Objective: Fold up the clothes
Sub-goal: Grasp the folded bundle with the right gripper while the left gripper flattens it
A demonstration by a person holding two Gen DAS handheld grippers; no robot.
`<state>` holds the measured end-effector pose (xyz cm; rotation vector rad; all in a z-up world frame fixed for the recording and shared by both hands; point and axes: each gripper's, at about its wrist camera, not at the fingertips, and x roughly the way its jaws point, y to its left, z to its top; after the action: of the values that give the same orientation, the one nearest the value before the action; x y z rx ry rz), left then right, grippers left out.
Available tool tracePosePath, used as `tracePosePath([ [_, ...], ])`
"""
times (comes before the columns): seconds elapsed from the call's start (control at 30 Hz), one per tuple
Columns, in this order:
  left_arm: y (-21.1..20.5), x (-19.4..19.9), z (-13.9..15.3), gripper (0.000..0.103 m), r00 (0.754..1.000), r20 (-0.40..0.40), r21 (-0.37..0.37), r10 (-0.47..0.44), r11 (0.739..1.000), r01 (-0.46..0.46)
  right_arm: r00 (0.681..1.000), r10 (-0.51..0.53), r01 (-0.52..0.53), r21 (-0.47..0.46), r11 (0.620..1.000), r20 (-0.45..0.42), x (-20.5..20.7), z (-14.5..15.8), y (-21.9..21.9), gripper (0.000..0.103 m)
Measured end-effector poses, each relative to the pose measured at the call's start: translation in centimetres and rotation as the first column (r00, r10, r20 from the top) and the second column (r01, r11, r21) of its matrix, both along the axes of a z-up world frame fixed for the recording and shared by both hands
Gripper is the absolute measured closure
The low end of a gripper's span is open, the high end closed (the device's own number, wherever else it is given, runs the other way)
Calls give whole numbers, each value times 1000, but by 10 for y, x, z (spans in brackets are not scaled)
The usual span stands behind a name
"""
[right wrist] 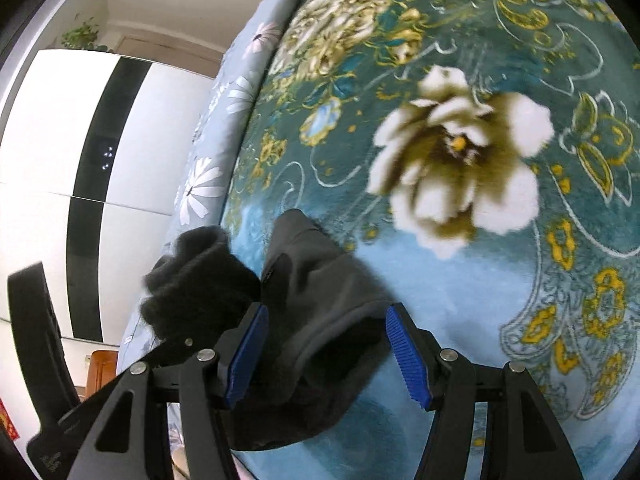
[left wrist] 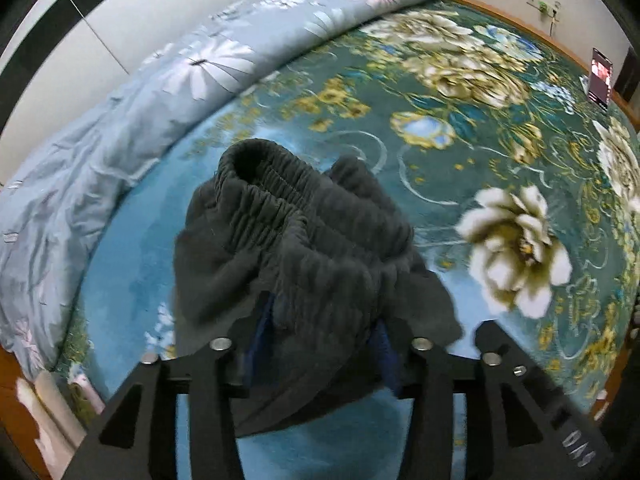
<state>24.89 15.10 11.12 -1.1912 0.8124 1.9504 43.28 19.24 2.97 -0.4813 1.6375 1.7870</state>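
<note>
A dark grey garment with an elastic waistband (left wrist: 288, 240) is bunched up over the floral bedspread (left wrist: 460, 128). My left gripper (left wrist: 320, 344) has its blue-padded fingers spread wide with the cloth draped over and between them. In the right wrist view the same garment (right wrist: 312, 304) lies bunched between the blue pads (right wrist: 408, 356) of my right gripper (right wrist: 332, 352), whose jaws stand wide apart; the cloth touches the left pad only. The other gripper's black body (right wrist: 36, 344) shows at far left.
A light blue flowered quilt (left wrist: 140, 92) is rolled along the bed's left side. A lit phone (left wrist: 600, 76) stands at the bed's far right edge. A white and black wardrobe (right wrist: 80, 184) stands beyond the bed. A wooden bed frame (left wrist: 520, 20) rims the mattress.
</note>
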Motion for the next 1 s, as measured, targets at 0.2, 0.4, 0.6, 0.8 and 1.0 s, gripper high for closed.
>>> tracePosePath([
  [0.2,1,1,4,36,994,105,53,-11,999,6,1000,-22,22,1,1000,-7,22,-6,-1,38],
  [0.4,-20,-24,29,28,972,234,207,6,977,-56,998,-59,59,-37,998,-2,32,-19,3,38],
  [0.6,-41,-80,28,28,940,297,244,168,938,-245,999,9,-9,1,1000,-51,19,-11,-1,38],
  [0.8,-72,-142,-11,28,940,82,9,331,943,-333,950,244,-229,97,969,-194,-26,9,-3,22],
  [1.0,-91,-161,-55,28,914,201,11,352,932,-362,956,252,-245,58,968,-153,-77,2,12,22],
])
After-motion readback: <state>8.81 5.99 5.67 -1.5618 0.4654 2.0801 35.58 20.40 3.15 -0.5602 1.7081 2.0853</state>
